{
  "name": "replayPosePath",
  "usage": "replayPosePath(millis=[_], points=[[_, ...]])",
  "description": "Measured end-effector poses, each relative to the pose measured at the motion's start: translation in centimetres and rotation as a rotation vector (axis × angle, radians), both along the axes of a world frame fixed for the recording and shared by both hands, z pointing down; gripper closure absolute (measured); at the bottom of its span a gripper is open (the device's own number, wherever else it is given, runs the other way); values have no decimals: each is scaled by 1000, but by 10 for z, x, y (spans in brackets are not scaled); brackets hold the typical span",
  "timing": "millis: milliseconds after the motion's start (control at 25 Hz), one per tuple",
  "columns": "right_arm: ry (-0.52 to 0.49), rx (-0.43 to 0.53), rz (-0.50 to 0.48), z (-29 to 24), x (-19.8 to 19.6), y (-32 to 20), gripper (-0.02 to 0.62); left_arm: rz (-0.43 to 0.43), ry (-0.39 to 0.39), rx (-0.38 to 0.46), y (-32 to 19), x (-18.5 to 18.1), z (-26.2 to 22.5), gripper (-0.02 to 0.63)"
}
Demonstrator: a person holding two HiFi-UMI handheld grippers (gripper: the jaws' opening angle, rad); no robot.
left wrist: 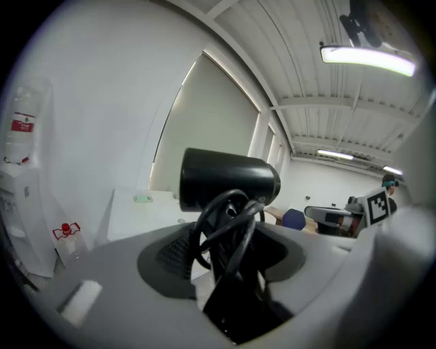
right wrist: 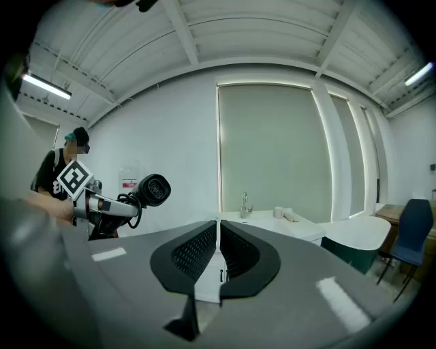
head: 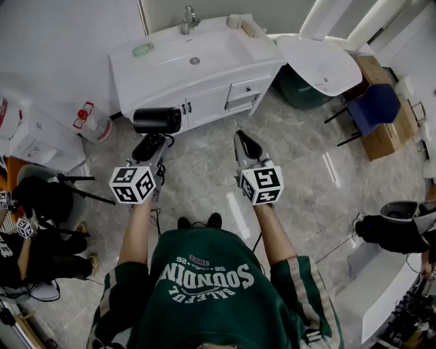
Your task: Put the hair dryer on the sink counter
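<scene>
Black dryer (head: pixel 157 120) clamped by the handle in my left claw (head: pixel 152 142), right claw (head: pixel 246 142) pressed together, empty. The counter (head: pixel 255 49) is far ahead, so placing isn't done yet.

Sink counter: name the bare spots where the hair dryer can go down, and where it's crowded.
Barest: the sink counter at its right end, between basin and edge, in front of the small items at the back corner. A narrower patch lies left, in front of the green soap dish. Crowded: the back, by the faucet.
</scene>
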State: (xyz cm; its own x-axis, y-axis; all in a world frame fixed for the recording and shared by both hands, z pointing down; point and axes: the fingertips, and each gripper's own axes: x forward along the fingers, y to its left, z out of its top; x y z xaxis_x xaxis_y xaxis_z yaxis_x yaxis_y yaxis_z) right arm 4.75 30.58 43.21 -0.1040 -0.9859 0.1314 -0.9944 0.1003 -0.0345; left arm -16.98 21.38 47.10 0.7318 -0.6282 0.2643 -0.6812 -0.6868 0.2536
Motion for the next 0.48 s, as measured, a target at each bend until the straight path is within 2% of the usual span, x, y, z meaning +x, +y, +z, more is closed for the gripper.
replayPosePath(millis=[480], points=[[-13,-19,-20,7,23,2,592,-13,-5,-11,4,23,5,337]])
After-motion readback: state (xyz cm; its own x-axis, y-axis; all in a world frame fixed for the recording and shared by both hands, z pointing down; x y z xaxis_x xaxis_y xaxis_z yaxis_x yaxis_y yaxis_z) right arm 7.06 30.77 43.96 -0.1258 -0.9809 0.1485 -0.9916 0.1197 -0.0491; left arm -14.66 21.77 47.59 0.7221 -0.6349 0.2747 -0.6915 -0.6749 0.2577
